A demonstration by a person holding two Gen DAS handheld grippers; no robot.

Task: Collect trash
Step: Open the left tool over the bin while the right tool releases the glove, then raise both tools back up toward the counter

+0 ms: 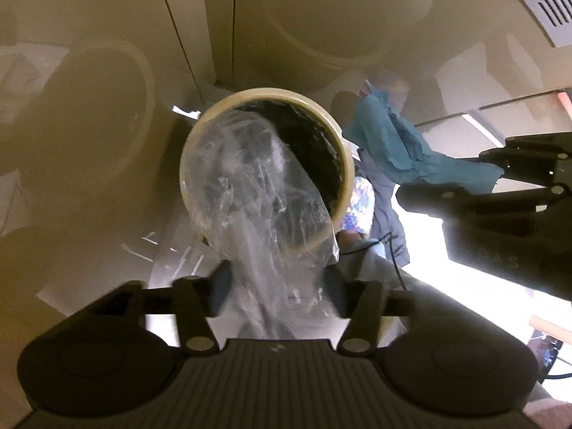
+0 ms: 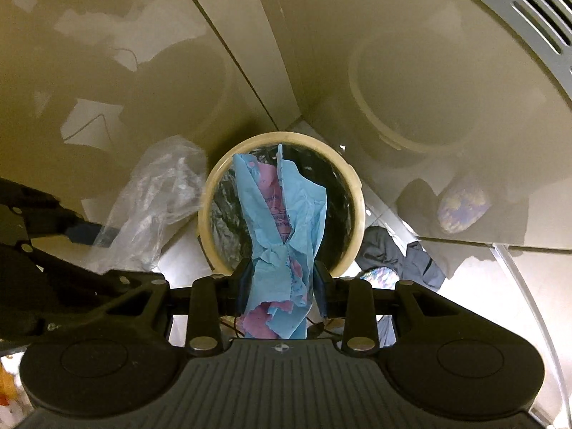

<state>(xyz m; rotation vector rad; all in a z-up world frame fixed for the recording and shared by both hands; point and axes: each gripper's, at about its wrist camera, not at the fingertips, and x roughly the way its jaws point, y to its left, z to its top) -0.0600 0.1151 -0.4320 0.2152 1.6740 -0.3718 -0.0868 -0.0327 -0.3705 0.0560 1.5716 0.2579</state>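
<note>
Glossy beige cabinet panels (image 2: 125, 71) are filling the background beyond the tongs, meeting at a dark vertical seam (image 1: 234, 18). A grey perforated vent panel (image 2: 518, 7) is curving up to the right. Bright light is reflecting off the pale floor (image 1: 447, 286) below.

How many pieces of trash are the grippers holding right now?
2. Clear plastic wrap pinched in the left gripper; blue-and-pink paper pinched in the right gripper. Both hang before the bin.
</note>
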